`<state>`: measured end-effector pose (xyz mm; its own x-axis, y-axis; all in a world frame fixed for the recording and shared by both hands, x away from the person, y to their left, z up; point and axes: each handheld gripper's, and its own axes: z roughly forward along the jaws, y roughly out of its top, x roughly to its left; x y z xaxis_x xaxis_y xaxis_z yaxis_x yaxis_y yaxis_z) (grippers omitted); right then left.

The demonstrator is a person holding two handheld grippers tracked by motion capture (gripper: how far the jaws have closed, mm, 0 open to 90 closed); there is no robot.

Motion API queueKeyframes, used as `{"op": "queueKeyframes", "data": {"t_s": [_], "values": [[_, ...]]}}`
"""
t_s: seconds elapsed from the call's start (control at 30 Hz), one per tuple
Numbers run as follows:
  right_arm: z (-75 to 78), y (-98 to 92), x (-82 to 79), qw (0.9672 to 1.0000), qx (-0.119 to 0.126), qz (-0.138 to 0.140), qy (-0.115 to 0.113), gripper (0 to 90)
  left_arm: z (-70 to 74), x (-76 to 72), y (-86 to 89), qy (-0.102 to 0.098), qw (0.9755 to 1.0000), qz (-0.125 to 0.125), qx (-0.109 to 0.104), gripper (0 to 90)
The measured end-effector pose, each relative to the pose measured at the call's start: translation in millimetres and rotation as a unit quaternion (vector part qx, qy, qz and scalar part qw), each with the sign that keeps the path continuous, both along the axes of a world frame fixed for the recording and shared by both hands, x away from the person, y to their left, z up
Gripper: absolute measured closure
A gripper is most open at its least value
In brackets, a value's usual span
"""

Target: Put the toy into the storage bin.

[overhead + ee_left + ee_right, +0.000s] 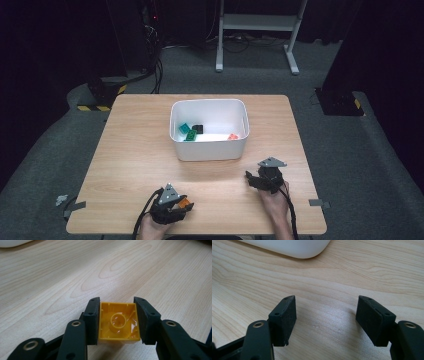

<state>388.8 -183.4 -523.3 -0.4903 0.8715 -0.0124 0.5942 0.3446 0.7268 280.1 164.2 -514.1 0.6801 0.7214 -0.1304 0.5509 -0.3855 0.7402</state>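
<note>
A yellow-orange brick sits between the pads of my left gripper, hollow underside toward the camera, and the pads press on both its sides. From above, that left gripper is near the table's front edge with the brick at its tip. My right gripper rests front right of the white bin. Its jaws stand wide apart over bare wood, the right gripper holding nothing. The bin holds a teal brick, a green one, a black one and an orange one.
The wooden table has open surface to the left and right of the bin. A corner of the bin lies just beyond my right gripper. Behind the table stands a white frame on grey floor, with cables at back left.
</note>
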Motion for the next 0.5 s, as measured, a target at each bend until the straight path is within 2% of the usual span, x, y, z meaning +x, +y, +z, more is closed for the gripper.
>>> {"op": "queueKeyframes", "data": {"t_s": [0.27, 0.5], "values": [[0.0, -0.1, 0.0, 1.0000, 0.000, 0.000, 0.000, 32.4, 18.6, 5.5, 6.4, -0.005, 0.9999, 0.006, -0.012, 58.3], [-0.1, 0.3, -0.1, 1.0000, 0.000, -0.001, 0.000, 32.4, 37.8, 17.9, 13.6, -0.009, 0.9993, 0.006, -0.036, 58.4]]}}
